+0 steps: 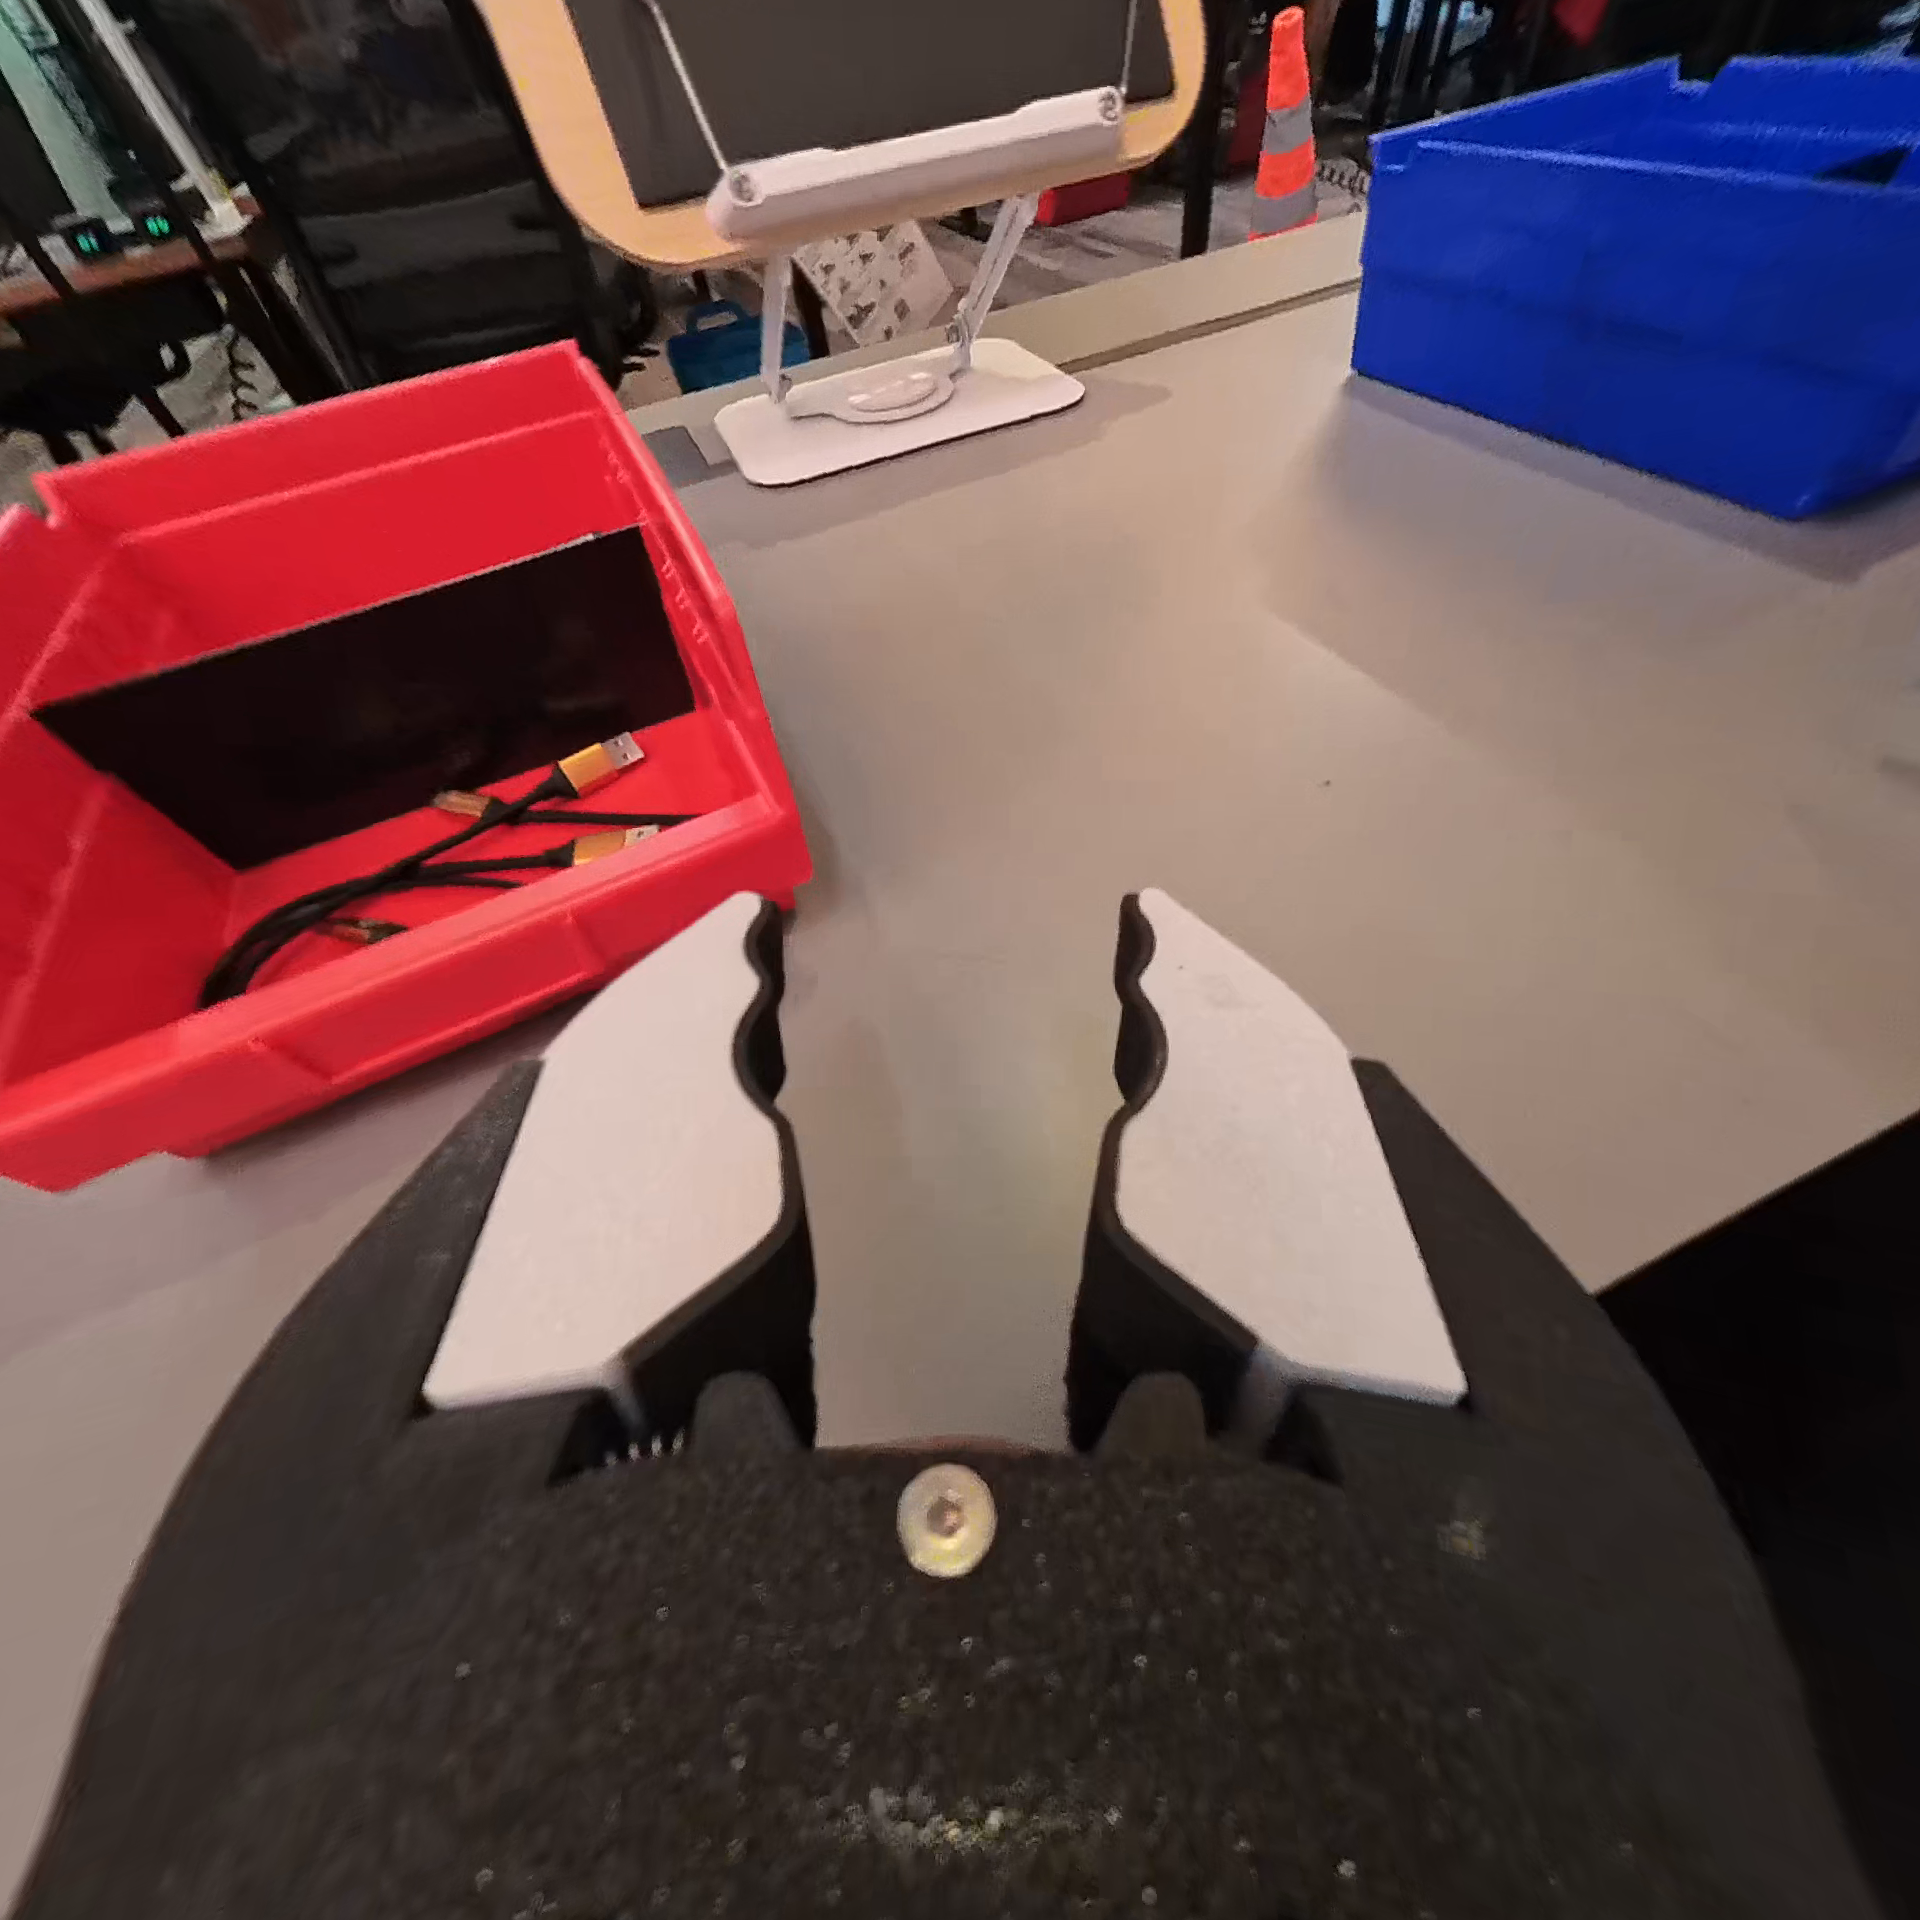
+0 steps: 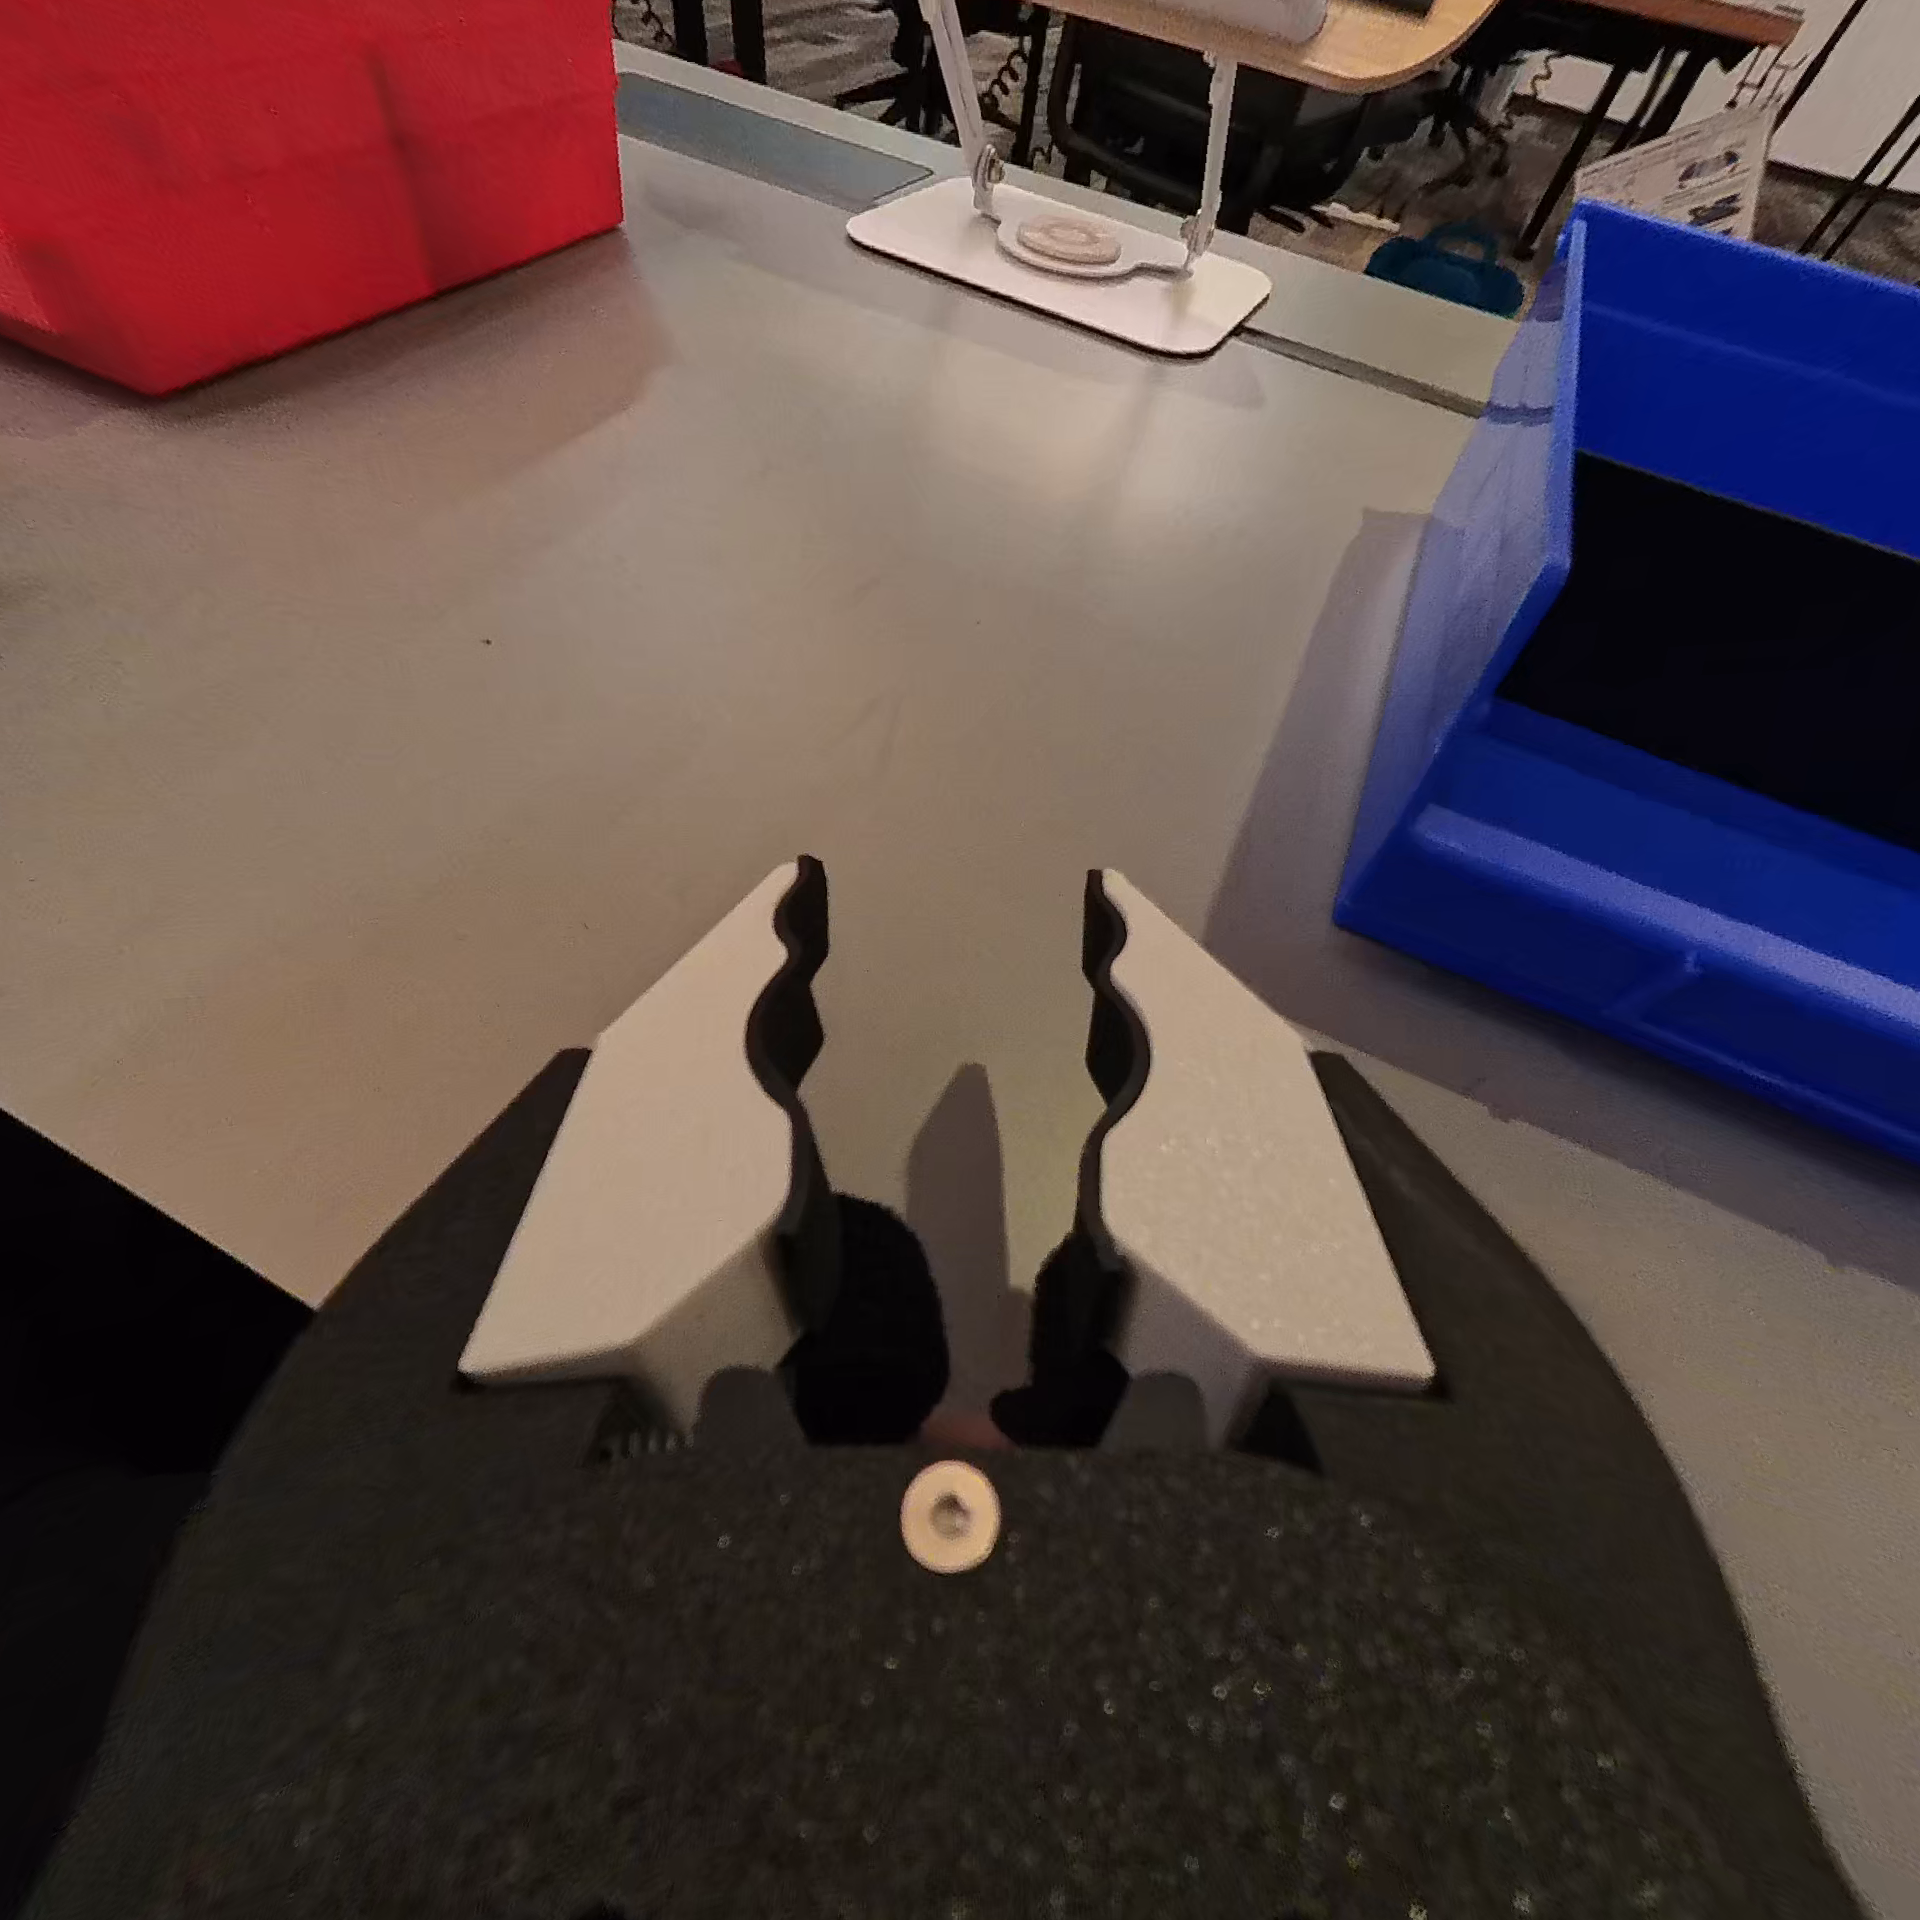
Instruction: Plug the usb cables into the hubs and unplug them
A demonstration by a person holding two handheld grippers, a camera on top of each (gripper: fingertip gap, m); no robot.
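In the left wrist view, a red bin [image 1: 468, 997] sits on the grey table at the left. It holds several black USB cables with gold plugs [image 1: 597, 771] in front of a black divider [image 1: 364, 707]. My left gripper [image 1: 948, 909] is open and empty, hovering above the table just right of the bin's front corner. In the right wrist view, my right gripper [image 2: 956, 873] is open and empty above the bare table, left of a blue bin [image 2: 1662, 914] with a black divider [image 2: 1745, 644] inside. No hub shows in either view.
A white stand [image 1: 904, 416] with a flat base stands at the table's far edge; it also shows in the right wrist view [image 2: 1070, 260]. The blue bin [image 1: 1642, 301] is at the far right, the red bin's side [image 2: 301, 177] at the far left. An orange cone [image 1: 1286, 135] stands beyond.
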